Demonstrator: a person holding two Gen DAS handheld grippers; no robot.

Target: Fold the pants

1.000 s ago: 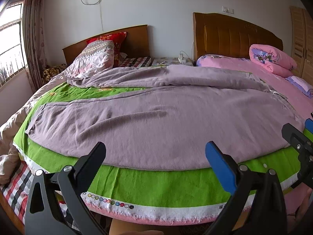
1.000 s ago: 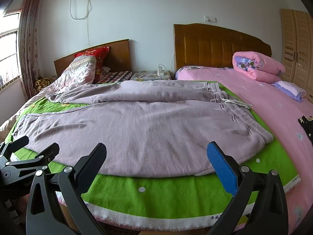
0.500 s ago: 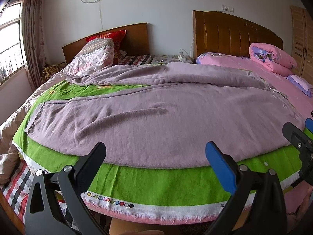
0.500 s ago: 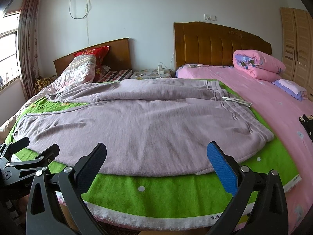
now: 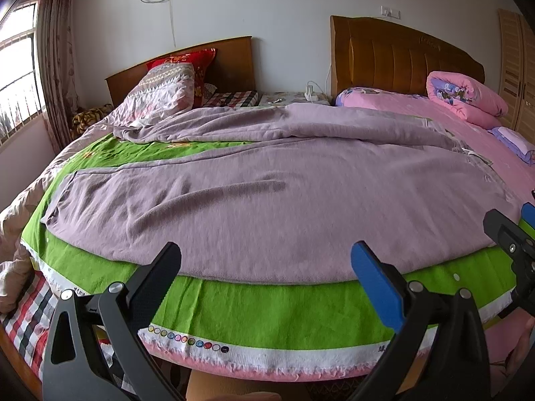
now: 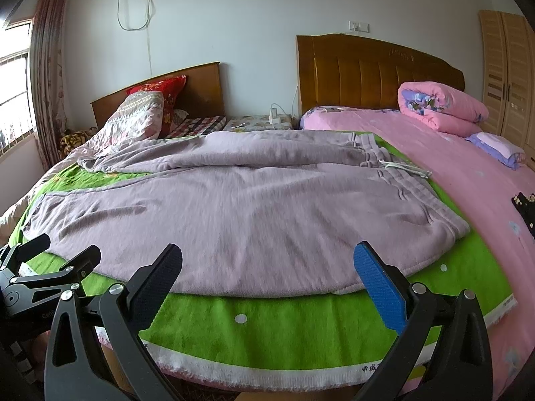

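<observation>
Both grippers are hanging wide open w/ nothing in them: left gripper [image 5: 265, 265] and right gripper [image 6: 267, 265] are sitting just short of the bed edge, prob. lining up a first grab. Just ahead, the green blanket [image 6: 267, 327] is serving as work surface; the lilac pants [image 6: 234, 220] are lying spread across it, waistband [image 6: 431, 207] ahead-right, legs running ahead-left. Vs 1 s ago, barely any change; view is shifting slightly.
</observation>
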